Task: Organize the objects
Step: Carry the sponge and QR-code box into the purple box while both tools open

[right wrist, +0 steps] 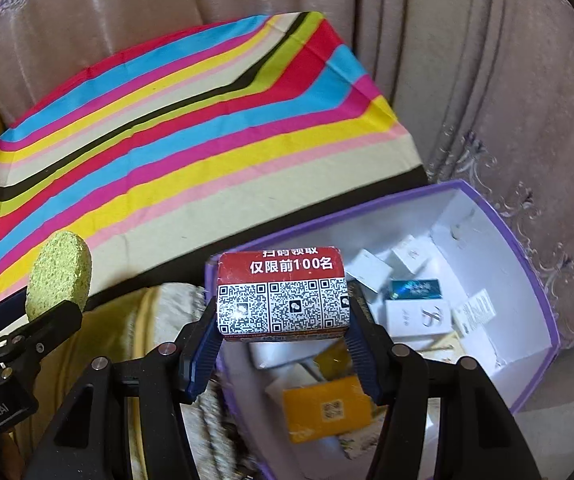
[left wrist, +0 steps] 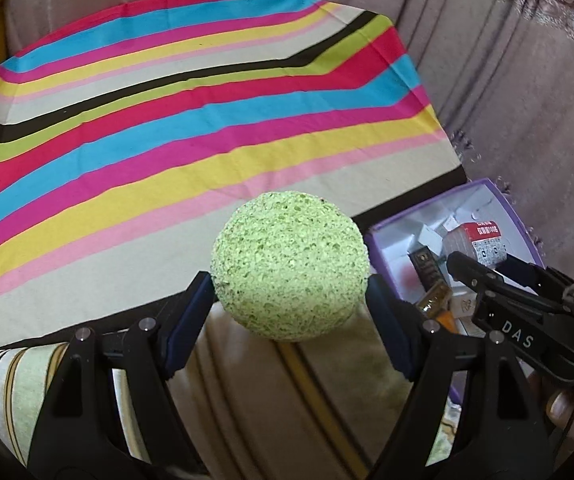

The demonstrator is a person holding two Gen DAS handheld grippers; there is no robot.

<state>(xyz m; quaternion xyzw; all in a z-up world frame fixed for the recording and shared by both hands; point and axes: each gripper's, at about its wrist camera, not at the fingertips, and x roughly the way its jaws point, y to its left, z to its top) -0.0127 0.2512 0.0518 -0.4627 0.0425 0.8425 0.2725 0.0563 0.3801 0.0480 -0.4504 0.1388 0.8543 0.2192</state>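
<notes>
The left gripper [left wrist: 289, 286] clamps a round green sponge [left wrist: 290, 266] near a striped cloth [left wrist: 167, 120]. The right gripper [right wrist: 283, 312] grips a red QR-coded box [right wrist: 282, 292] over a purple-rimmed box [right wrist: 535, 280] of small cartons.

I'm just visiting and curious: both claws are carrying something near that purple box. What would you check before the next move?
1. Left gripper clamped on green sponge: ok.
2. Right gripper clamped on the QR-code box: ok.
3. QR-code box above the purple box: ok.
4. Sponge above the purple box: not ok, it is beside it.
5. Free room inside the purple box: ok.
6. Grippers apart: ok.
</notes>
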